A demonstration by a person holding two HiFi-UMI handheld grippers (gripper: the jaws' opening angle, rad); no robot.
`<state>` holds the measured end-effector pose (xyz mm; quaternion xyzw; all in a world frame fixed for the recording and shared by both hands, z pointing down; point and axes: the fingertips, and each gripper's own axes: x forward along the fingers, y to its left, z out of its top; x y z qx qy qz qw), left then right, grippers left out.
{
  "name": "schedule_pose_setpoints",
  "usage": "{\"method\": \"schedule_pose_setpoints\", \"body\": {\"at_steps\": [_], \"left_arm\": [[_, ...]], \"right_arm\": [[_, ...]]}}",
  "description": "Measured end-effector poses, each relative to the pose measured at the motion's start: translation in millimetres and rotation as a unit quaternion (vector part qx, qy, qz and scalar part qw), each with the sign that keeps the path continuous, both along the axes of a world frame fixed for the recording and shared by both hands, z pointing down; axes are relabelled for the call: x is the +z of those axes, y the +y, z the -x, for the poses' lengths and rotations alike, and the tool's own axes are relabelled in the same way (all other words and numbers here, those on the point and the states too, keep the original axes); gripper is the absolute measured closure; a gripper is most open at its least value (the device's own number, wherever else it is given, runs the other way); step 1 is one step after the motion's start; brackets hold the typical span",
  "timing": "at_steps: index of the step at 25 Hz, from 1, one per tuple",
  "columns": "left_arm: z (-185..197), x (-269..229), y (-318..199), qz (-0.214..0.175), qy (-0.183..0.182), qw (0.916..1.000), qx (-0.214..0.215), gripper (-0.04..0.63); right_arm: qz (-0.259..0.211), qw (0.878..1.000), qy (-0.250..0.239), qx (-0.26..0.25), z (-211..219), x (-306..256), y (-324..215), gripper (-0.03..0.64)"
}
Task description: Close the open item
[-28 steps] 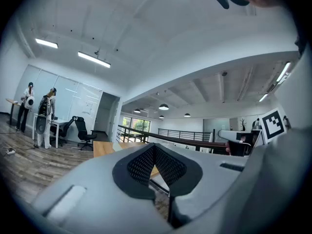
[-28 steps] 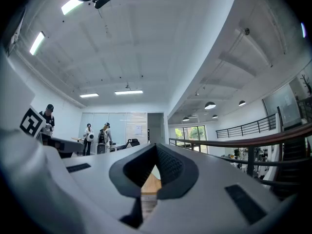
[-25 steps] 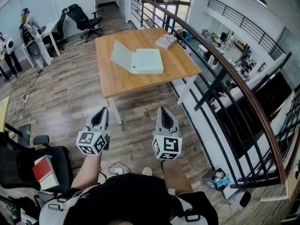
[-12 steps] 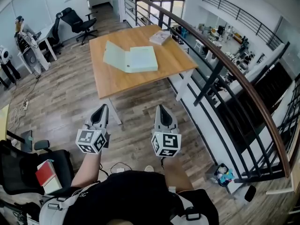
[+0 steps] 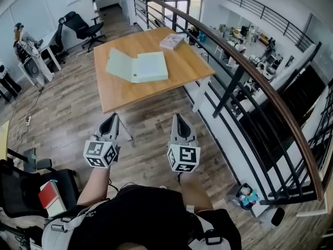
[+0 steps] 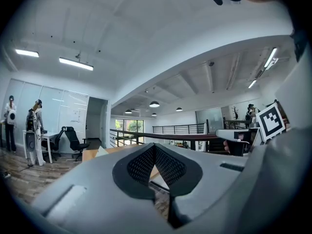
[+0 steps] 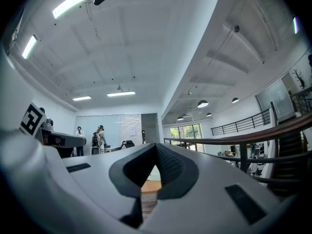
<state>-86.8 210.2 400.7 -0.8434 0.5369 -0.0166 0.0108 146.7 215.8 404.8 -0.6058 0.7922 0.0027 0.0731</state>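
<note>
- Pale green and lying open, the folder (image 5: pixel 136 66) is sitting on the wooden table (image 5: pixel 119 92) ahead of us, well apart from both grippers. Its right half is lying flat, and its left cover seems to be tilting up off the tabletop.
- We are holding the left gripper (image 5: pixel 111 120) and the right gripper (image 5: pixel 179 120) side by side in front of us, pointing about level towards the table. Each one's jaws are pressed together with nothing between them, as each gripper's own view shows.
- We are judging this as the approach step: the closing has not begun, and nothing is touching the folder.
- The next move, as we are reading it, calls for reaching the near edge of the table, getting a gripper under or behind the raised left cover, and swinging it over onto the flat half. Closed jaws may serve for a push.
- The tabletop is carrying little else: a small book (image 5: pixel 172 41) is resting near its far corner.
- Around us, a wood-plank floor (image 5: pixel 62 108) is spreading under the table, a dark railing (image 5: pixel 244 74) is running along the right, and a black office chair (image 5: pixel 83 27) is standing at the far left.
</note>
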Motion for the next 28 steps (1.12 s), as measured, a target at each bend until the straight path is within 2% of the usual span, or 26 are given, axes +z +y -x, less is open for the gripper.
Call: {"method": "schedule_pose_setpoints", "body": {"at_steps": [6,18,23,28], "left_arm": [[-29,2,-11,-0.011,-0.038,0.9992,-0.01,0.594],[-44,19,-46,0.004,-0.044,0.9989,-0.017,0.594],[-43,21,-71,0.013,-0.044,0.9988,-0.014,0.594],[-46,30,-102,0.024,-0.048,0.9985,0.001,0.594]], "right_arm": [[-0.01,1.0,0.003,-0.011,-25,-1,-19,0.612],[-0.016,0.999,-0.001,-0.029,-38,7,-57,0.612],[-0.001,0.999,-0.032,-0.031,-44,10,-78,0.612],[-0.003,0.999,-0.033,-0.02,-50,11,-103,0.612]]}}
